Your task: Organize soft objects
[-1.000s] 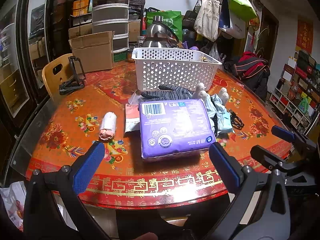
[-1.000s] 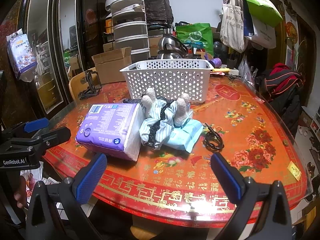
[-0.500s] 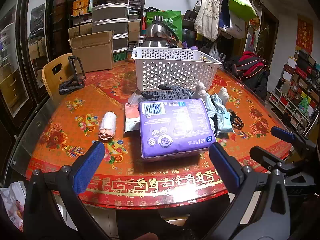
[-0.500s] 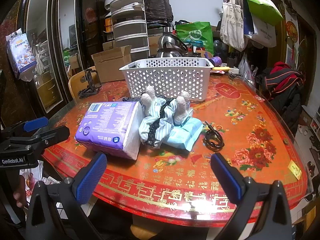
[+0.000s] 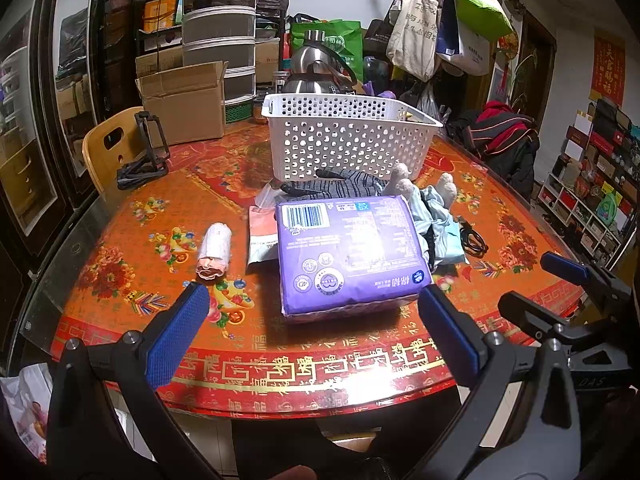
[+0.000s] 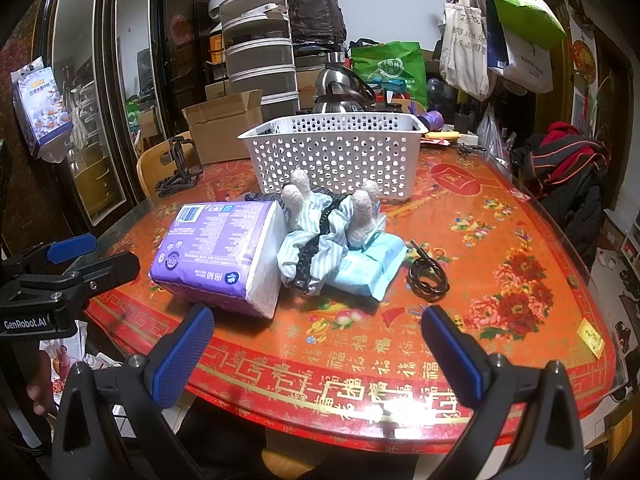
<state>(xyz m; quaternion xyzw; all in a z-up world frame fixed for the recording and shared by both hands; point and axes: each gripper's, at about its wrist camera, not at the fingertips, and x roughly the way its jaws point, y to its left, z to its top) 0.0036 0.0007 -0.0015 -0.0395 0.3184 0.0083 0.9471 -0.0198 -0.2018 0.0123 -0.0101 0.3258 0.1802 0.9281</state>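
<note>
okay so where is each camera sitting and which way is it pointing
Left wrist: on the left gripper, facing the purple plastic-wrapped pack head-on; the right gripper shows at right.
Right wrist: on the right gripper, facing the striped cloth bundle; the left gripper shows at left.
Shared: pack, white perforated plastic basket.

the round table [image 5: 280, 368] has a glossy glass-like top throwing glare over its red printed cover. the white basket [image 5: 344, 140] looks like matt perforated plastic. the purple pack [image 5: 348, 252] is shiny plastic film, the striped cloth [image 6: 316, 240] is soft fabric, the kettle [image 6: 340, 88] is polished metal, and the cardboard box [image 5: 180, 104] is dull brown paperboard. gripper pads [image 6: 180, 356] look blue and finely textured.
</note>
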